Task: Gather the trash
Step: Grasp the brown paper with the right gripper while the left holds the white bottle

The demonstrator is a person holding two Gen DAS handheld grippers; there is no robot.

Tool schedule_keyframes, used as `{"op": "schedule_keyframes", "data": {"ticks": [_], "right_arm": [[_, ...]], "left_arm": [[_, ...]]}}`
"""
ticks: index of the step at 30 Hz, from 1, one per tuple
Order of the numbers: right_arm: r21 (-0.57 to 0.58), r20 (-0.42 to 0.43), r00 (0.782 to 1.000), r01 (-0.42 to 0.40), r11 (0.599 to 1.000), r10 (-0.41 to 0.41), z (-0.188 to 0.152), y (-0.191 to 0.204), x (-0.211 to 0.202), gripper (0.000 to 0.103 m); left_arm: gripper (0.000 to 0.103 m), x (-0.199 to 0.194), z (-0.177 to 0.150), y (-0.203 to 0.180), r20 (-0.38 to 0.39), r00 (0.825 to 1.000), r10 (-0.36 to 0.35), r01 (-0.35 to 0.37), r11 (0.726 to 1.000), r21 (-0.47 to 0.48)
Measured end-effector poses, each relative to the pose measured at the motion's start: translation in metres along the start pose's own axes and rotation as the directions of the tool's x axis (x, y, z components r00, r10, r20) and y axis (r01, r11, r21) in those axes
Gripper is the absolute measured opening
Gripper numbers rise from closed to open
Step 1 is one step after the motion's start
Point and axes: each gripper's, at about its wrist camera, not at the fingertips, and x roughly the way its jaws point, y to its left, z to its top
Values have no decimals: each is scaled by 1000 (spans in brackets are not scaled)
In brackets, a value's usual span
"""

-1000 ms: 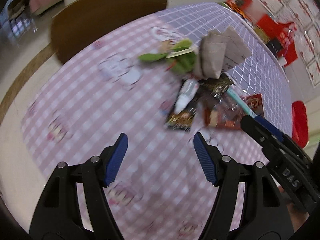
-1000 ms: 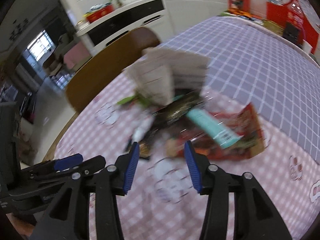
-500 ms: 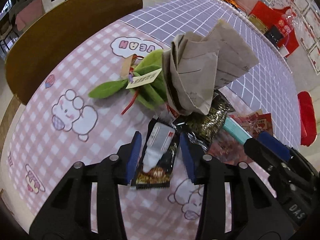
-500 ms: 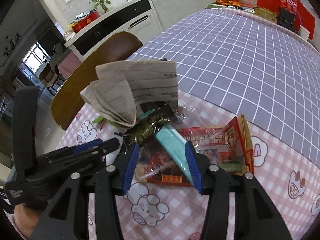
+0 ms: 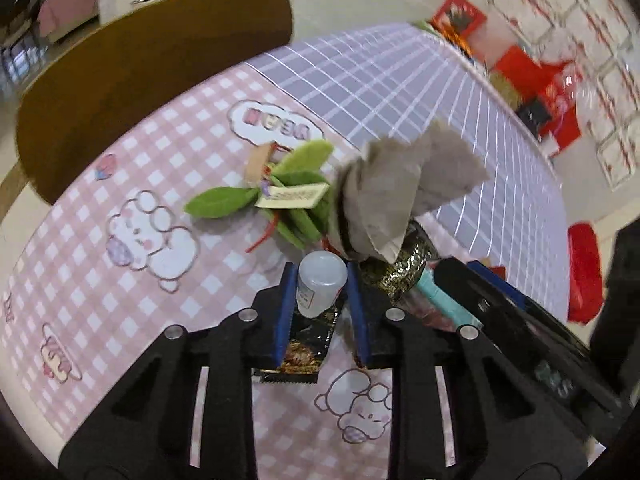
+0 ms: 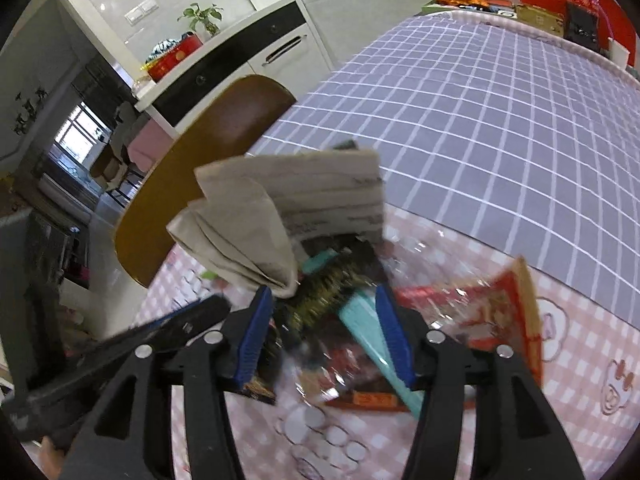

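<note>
- Trash sits in one heap on the table [image 5: 132,184], on the pink checked part just short of where the purple grid cloth starts, towards the edge by the chair [image 5: 132,92]. Heaped like that, both grippers can work it from one side.
- Left gripper [image 5: 318,284]: jaws narrow and closing, with the small white bottle [image 5: 320,286] between the pads. Pads look to be at the bottle's sides; a firm pinch is not certain yet.
- Bottle lies on a dark wrapper [image 5: 306,350], so only the bottle should lift, judging by where the pads sit.
- Right gripper [image 6: 326,312]: jaws half wide and opening, astride the teal stick [image 6: 362,328] and dark gold wrapper [image 6: 320,300]. Nothing gripped; the view is blurred here.
- Opening seems meant to take in more than one piece at once.
- Folded paper [image 5: 396,196] stands propped on top of the heap, leaning over the wrappers; likely to topple when things under it move.
- Green leaves [image 5: 288,196] with a tag lie on the chair side of the heap, clear of both grippers.
- Red wrapper [image 6: 496,316] lies flat on the heap's far side from the chair, just beside the right jaws.
- Both grippers point steeply down and sit close together, so they may get in each other's way.
</note>
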Motion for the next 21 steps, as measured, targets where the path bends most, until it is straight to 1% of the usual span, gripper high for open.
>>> {"op": "schedule_keyframes", "data": {"ticks": [2, 6, 10, 11, 13, 15, 16, 17, 18, 19, 20, 21], "right_arm": [[4, 0, 999, -37, 999, 37, 7, 8, 8, 55], [-30, -25, 995, -94, 995, 93, 17, 29, 21, 56], [-134, 5, 997, -77, 988, 78, 13, 55, 18, 57], [-161, 14, 998, -61, 985, 64, 11, 63, 19, 57], [-195, -2, 999, -40, 980, 41, 11, 75, 29, 57], [-227, 6, 1000, 11, 974, -10, 11, 80, 39, 55], [-243, 1, 999, 36, 969, -37, 11, 81, 45, 35], [-235, -18, 999, 25, 972, -30, 12, 79, 50, 16], [-215, -23, 1000, 16, 976, -21, 14, 76, 49, 15], [-216, -8, 1000, 21, 976, -23, 15, 74, 46, 10], [-229, 23, 999, 36, 973, -32, 15, 74, 38, 7], [-235, 48, 998, 46, 971, -36, 16, 74, 29, 6]], "left_arm": [[25, -9, 1, 10, 17, 1000, 7, -6, 999, -32], [25, -26, 0, 35, 37, 998, 50, -47, 995, -88], [25, -40, -3, 56, 49, 996, 74, -67, 989, -128], [25, -43, -4, 60, 53, 996, 78, -70, 988, -134], [25, -46, -6, 67, 55, 995, 84, -75, 986, -148], [25, -49, -7, 70, 56, 995, 79, -70, 985, -160], [25, -51, -9, 72, 60, 995, 76, -66, 984, -166], [25, -55, -10, 73, 65, 995, 70, -59, 984, -170], [25, -58, -11, 73, 70, 995, 67, -54, 984, -170], [25, -62, -12, 74, 77, 995, 65, -51, 984, -168], [25, -67, -13, 75, 83, 995, 62, -48, 985, -166], [25, -71, -14, 76, 89, 994, 59, -43, 985, -166]]}}
